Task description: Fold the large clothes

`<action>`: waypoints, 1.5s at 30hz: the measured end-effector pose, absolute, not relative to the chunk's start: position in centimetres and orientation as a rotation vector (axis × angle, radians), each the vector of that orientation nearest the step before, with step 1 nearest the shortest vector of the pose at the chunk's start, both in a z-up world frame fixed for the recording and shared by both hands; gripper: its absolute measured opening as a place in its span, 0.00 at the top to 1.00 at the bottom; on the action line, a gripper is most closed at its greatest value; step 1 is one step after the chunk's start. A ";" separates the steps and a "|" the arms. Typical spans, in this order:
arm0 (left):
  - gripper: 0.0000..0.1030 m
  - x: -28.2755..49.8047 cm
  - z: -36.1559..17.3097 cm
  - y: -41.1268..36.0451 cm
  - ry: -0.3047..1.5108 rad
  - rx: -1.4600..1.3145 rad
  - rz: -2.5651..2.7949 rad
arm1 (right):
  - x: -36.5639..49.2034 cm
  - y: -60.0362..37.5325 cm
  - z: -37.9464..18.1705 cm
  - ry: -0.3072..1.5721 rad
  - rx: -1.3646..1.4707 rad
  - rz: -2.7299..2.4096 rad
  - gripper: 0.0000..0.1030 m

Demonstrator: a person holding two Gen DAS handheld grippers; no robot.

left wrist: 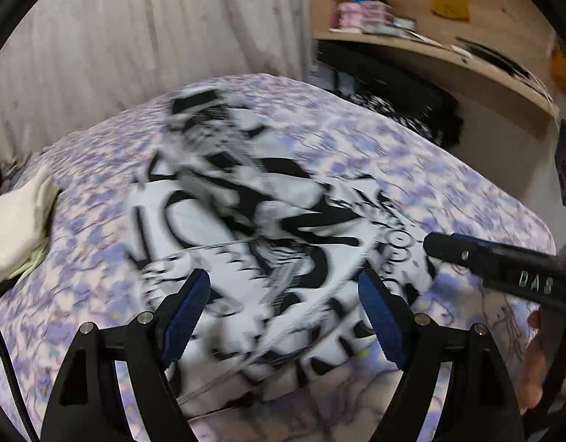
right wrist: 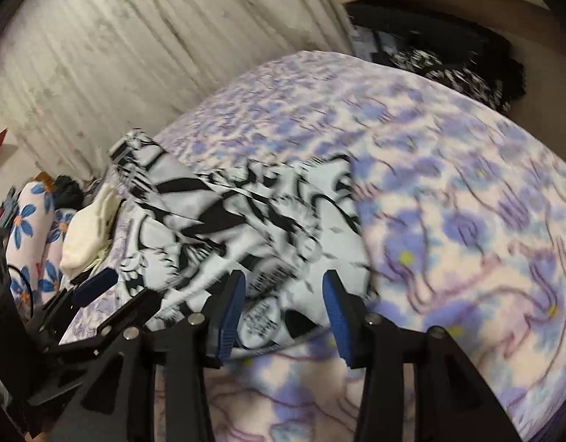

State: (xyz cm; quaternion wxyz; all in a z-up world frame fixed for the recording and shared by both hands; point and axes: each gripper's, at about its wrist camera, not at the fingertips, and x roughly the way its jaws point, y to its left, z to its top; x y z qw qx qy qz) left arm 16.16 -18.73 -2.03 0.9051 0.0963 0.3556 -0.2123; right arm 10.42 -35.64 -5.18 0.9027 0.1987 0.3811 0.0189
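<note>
A white garment with bold black print (left wrist: 246,221) lies spread and partly folded on a bed with a purple flowered cover (left wrist: 448,169). My left gripper (left wrist: 283,280) hovers over the garment's near part, open wide, its blue pads clear of the cloth. One black finger (left wrist: 467,254) of the right gripper reaches in from the right edge, with a hand (left wrist: 533,361) behind it. In the right wrist view the garment (right wrist: 227,213) lies left of centre on the cover (right wrist: 467,184). My right gripper (right wrist: 283,280) stands open over its near right corner, nothing pinched. A left gripper pad (right wrist: 98,283) shows at lower left.
A cream cloth (left wrist: 17,228) (right wrist: 87,228) lies at the bed's left edge beside a blue-flowered fabric (right wrist: 28,228). A dark pile of clothes (left wrist: 404,110) (right wrist: 448,62) sits under a wooden shelf (left wrist: 430,48) at the far right. A pale curtain (left wrist: 135,37) hangs behind the bed.
</note>
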 end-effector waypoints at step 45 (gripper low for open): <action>0.19 23.6 -6.0 -12.3 0.948 0.035 -0.311 | 17.4 -37.1 -8.3 1.009 0.438 0.184 0.77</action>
